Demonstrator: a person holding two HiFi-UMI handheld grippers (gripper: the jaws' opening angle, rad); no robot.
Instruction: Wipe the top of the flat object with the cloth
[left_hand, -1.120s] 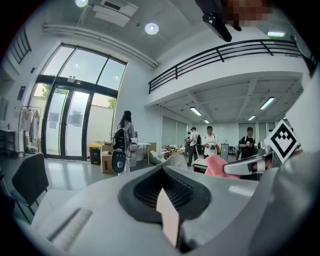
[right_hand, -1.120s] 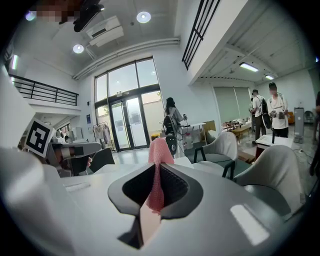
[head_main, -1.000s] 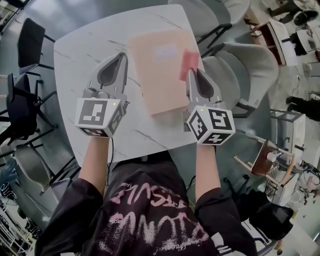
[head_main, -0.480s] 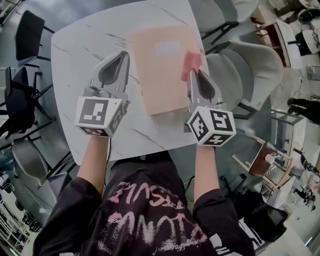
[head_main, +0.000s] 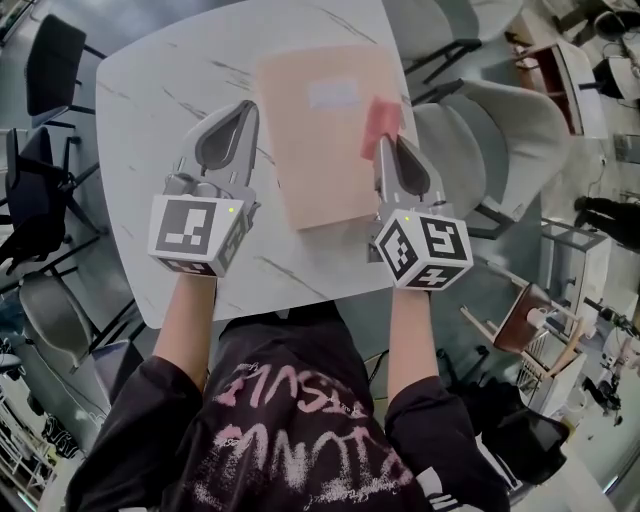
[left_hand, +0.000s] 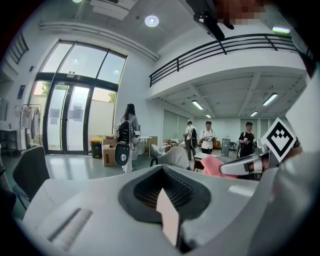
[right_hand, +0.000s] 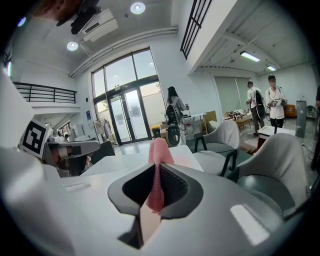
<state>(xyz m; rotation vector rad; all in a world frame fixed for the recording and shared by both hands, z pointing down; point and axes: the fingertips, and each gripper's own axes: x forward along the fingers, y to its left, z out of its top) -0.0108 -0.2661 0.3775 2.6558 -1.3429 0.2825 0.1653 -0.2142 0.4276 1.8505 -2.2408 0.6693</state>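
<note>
White table carries the peach board running lengthwise away from the person; right gripper pinches pink cloth at board's right edge, left gripper closed, empty, beside board's left edge.

2 grippers: the left gripper and the right gripper. 1 cloth sits at the right gripper's tip. 1 flat object lies between the 2 grippers, on 1 table beneath them. Left of the left gripper stand 3 chairs. Right of the right gripper stand 2 pale armchairs. Far beyond the left gripper's jaws there seem to be 4 people, too small to count surely.
</note>
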